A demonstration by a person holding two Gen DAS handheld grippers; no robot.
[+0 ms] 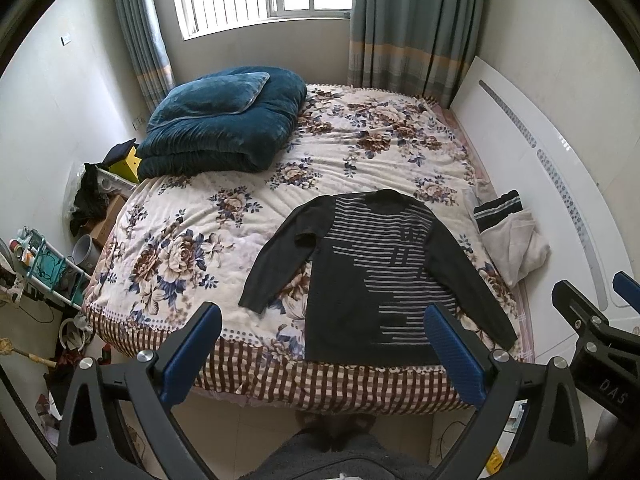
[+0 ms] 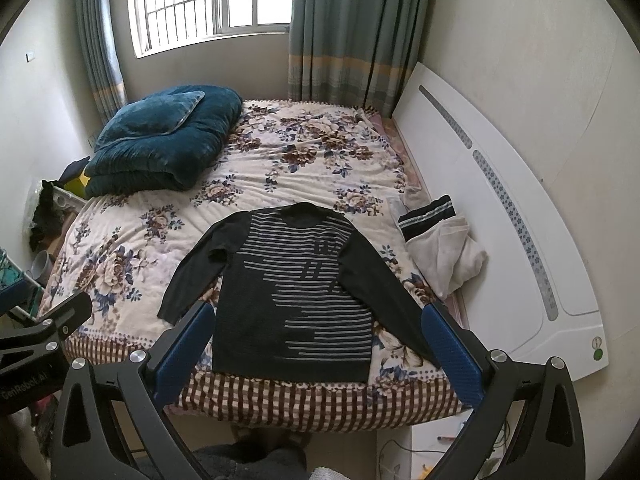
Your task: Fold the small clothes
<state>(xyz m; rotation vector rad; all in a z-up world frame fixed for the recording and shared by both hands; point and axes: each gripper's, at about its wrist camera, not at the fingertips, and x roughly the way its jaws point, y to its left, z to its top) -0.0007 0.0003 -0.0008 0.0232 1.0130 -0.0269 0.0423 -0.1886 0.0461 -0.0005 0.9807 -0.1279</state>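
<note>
A dark long-sleeved sweater with grey stripes (image 1: pixel 372 276) lies flat, sleeves spread, on the near part of the floral bed (image 1: pixel 240 216); it also shows in the right wrist view (image 2: pixel 296 292). My left gripper (image 1: pixel 324 320) is open and empty, held above the bed's near edge, in front of the sweater's hem. My right gripper (image 2: pixel 320 320) is open and empty, also short of the hem. Part of the right gripper (image 1: pixel 592 328) shows at the right edge of the left wrist view.
A folded teal quilt with a pillow (image 1: pixel 224 120) lies at the bed's far left. A pile of white and striped clothes (image 2: pixel 436 248) lies at the right edge by the white headboard (image 2: pixel 500 208). Clutter and a shelf (image 1: pixel 40 264) stand on the floor left of the bed.
</note>
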